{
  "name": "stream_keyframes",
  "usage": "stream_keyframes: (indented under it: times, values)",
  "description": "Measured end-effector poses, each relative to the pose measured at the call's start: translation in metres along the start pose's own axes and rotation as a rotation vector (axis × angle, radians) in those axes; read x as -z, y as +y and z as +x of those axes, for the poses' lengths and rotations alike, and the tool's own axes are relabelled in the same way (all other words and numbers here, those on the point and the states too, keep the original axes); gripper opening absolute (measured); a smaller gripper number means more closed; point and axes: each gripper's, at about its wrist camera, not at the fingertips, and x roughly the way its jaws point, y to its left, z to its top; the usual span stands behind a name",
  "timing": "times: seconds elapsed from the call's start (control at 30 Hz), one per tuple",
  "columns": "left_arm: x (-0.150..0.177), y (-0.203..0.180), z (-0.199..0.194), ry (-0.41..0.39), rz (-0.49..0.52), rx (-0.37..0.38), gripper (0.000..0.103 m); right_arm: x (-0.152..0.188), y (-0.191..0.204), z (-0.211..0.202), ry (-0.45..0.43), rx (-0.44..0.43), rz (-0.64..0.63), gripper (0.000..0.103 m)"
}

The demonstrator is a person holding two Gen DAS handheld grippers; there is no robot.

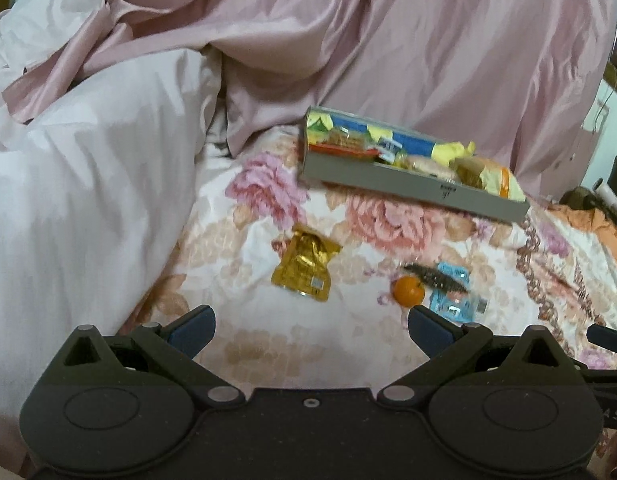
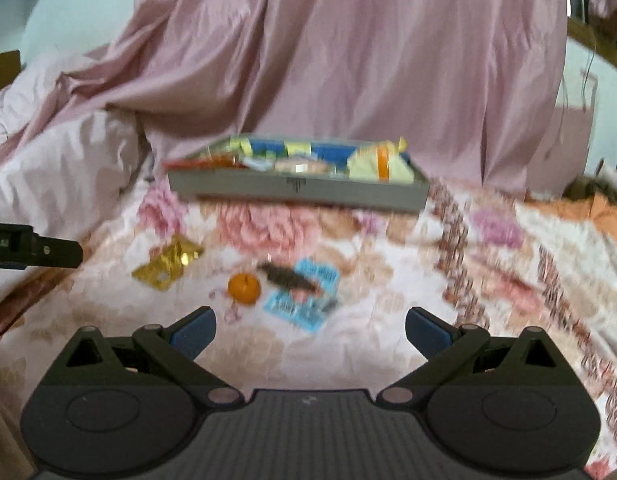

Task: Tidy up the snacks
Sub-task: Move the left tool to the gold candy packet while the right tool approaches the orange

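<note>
A grey box (image 1: 408,186) sits on the flowered bed (image 1: 308,332) in the upper middle of the left wrist view, already packed with bright snack packets. 3 things lie loose in front of it: a gold packet (image 1: 306,266) at center, a small orange (image 1: 407,290) right of it, and a blue packet (image 1: 454,296) touching the orange's far side, with a dark strip lying across it. The left gripper (image 1: 310,330) and right gripper (image 2: 310,330) both hang spread wide and empty above the bed. I judge the sorting mostly done, with these 3 left.
</note>
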Motion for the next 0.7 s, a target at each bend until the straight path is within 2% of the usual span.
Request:
stream_keyframes:
  times: [0.2, 0.4, 0.7]
  values:
    - [0.0, 0.002, 0.008, 0.058, -0.014, -0.035, 0.102, 0.004, 0.003, 0.011, 0.059, -0.008, -0.004, 0.103]
    - [-0.004, 0.006, 0.012, 0.078, -0.038, -0.046, 0.102, 0.005, 0.014, 0.019, 0.093, -0.05, -0.055, 0.103]
    - [-0.012, 0.003, 0.028, 0.115, 0.015, -0.039, 0.102, 0.0, 0.035, 0.033, 0.122, -0.109, -0.172, 0.103]
